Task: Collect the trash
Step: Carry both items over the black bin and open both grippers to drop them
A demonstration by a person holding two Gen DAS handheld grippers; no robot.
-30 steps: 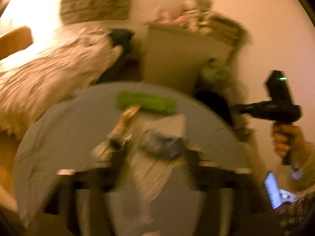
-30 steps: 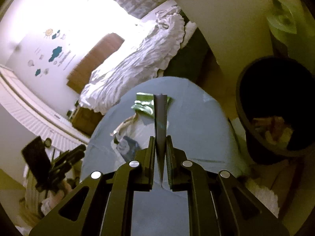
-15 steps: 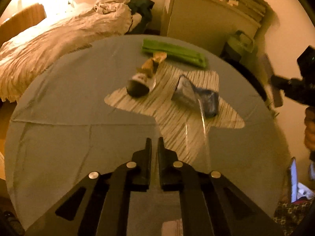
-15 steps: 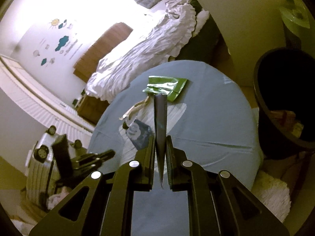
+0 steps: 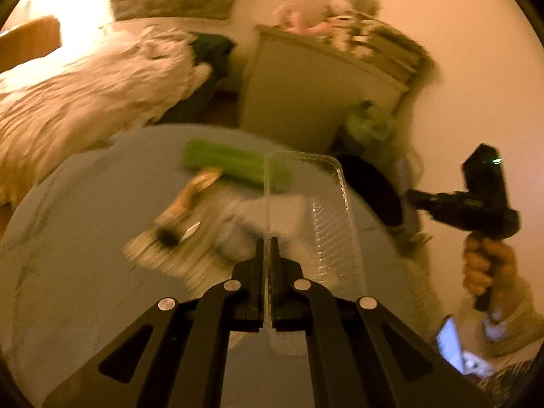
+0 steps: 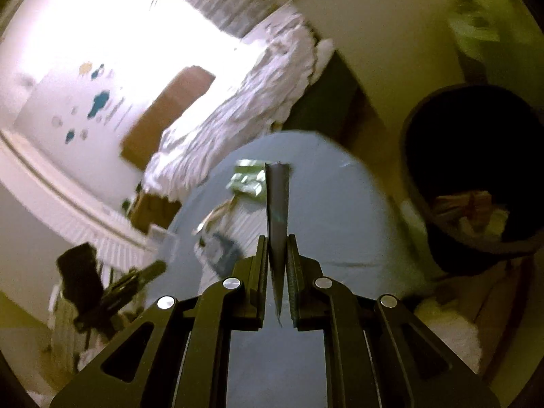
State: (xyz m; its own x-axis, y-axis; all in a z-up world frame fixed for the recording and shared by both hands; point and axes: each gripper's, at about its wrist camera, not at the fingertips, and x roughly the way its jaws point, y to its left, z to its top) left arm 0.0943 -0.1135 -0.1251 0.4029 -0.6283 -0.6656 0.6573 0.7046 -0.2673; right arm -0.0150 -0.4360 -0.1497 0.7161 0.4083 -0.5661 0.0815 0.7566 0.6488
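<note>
I have both claws loaded and I judge this to be the carry step, with the drop into the bin coming next. My left gripper is clenched on the thin edge of a clear plastic tray, which juts forward and to the right of the fingers, held up off the round table. My right gripper is clamped on a dark folded wrapper that stands up straight ahead between the jaws. The black bin sits ahead and to the right of the right claw, just off the table's edge, with some scraps already in the bottom. The next move calls for swinging each load over that rim before letting go; the tray is wide and light, so I would bring it well over the opening rather than clip the rim. More trash lies on the table ahead of the left claw: a green packet, a brownish wrapper left of it on a pale striped mat, though motion blur leaves me unsure what the smaller bits are. Beyond the table I see the bed and a cabinet. The person's hand gripping the right tool shows far right of the left claw, near the bin side, so the two tools must not cross.
</note>
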